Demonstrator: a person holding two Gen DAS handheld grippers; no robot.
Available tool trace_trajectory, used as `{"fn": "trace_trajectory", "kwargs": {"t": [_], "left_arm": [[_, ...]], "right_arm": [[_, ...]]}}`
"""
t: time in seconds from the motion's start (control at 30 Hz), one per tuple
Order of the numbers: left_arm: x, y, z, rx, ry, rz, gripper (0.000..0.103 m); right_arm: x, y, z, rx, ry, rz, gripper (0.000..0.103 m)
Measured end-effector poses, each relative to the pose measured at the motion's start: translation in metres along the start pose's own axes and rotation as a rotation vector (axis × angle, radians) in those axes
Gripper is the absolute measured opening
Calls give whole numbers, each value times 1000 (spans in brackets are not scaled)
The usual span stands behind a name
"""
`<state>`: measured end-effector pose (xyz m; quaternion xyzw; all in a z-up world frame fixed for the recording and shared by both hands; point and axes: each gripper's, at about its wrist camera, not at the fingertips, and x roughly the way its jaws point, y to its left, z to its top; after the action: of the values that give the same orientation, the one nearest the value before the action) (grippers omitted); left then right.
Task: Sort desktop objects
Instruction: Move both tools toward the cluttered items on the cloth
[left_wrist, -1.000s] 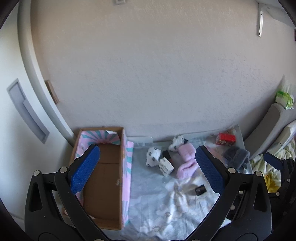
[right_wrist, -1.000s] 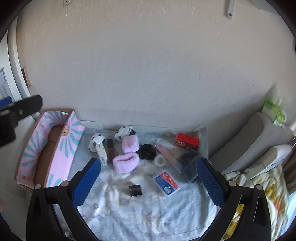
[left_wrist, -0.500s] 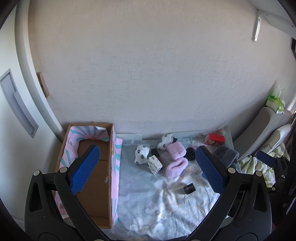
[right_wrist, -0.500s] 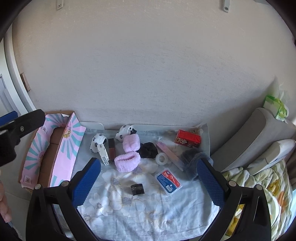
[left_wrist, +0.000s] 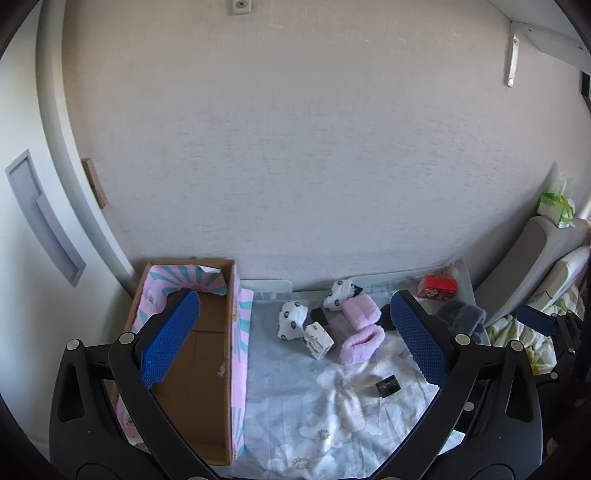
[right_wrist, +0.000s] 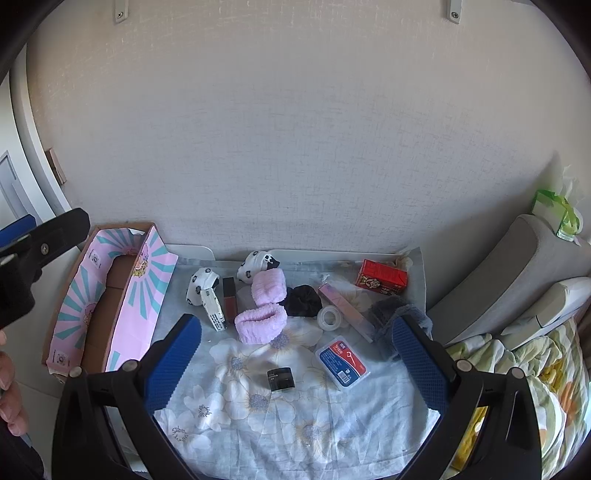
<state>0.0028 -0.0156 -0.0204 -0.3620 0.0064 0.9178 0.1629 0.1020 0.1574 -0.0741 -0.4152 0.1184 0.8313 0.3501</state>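
Note:
Small objects lie on a floral cloth (right_wrist: 280, 417): two pink fluffy bands (right_wrist: 261, 323), two spotted white socks (right_wrist: 201, 285), a white box (right_wrist: 214, 309), a dark red lipstick (right_wrist: 229, 298), a black scrunchie (right_wrist: 303, 300), a tape roll (right_wrist: 330, 316), a blue floss case (right_wrist: 342, 361), a black jar (right_wrist: 280, 379) and a red carton (right_wrist: 382, 277). An open cardboard box (left_wrist: 199, 369) with pink lining stands at the left. My left gripper (left_wrist: 295, 339) and right gripper (right_wrist: 297, 363) both hang open above the cloth, holding nothing.
A beige wall rises right behind the table. Grey cushions (right_wrist: 517, 280) and patterned bedding (right_wrist: 524, 369) lie to the right, with a green tissue pack (right_wrist: 556, 212) on top. A grey fluffy item (right_wrist: 397, 310) sits at the cloth's right. A person's hand (right_wrist: 9, 391) shows at the left edge.
Both grippers have shifted a little over the cloth, with the views drifting slightly. Both stay open and nothing on the table has moved.

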Motion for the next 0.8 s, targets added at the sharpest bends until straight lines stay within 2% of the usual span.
{"fn": "trace_trajectory", "kwargs": {"t": [0.13, 0.3, 0.4, 0.5, 0.57, 0.67, 0.8], "left_arm": [[1, 1, -1, -16, 6, -51, 103], [5, -1, -1, 13, 22, -21, 103], [10, -7, -5, 44, 32, -10, 103], [23, -18, -18, 61, 74, -14, 103], [36, -28, -32, 56, 119, -28, 103], [54, -44, -55, 42, 173, -50, 103], [72, -65, -79, 39, 190, -54, 103]], "right_arm": [[4, 1, 0, 0, 6, 12, 103], [0, -4, 3, -46, -15, 76, 103], [-14, -25, 14, -146, -82, 146, 103], [-19, -62, 27, -216, -89, 223, 103], [-14, -88, 34, -265, -68, 256, 103], [5, -113, 37, -330, -17, 248, 103], [44, -142, 37, -374, 84, 301, 103]]}}
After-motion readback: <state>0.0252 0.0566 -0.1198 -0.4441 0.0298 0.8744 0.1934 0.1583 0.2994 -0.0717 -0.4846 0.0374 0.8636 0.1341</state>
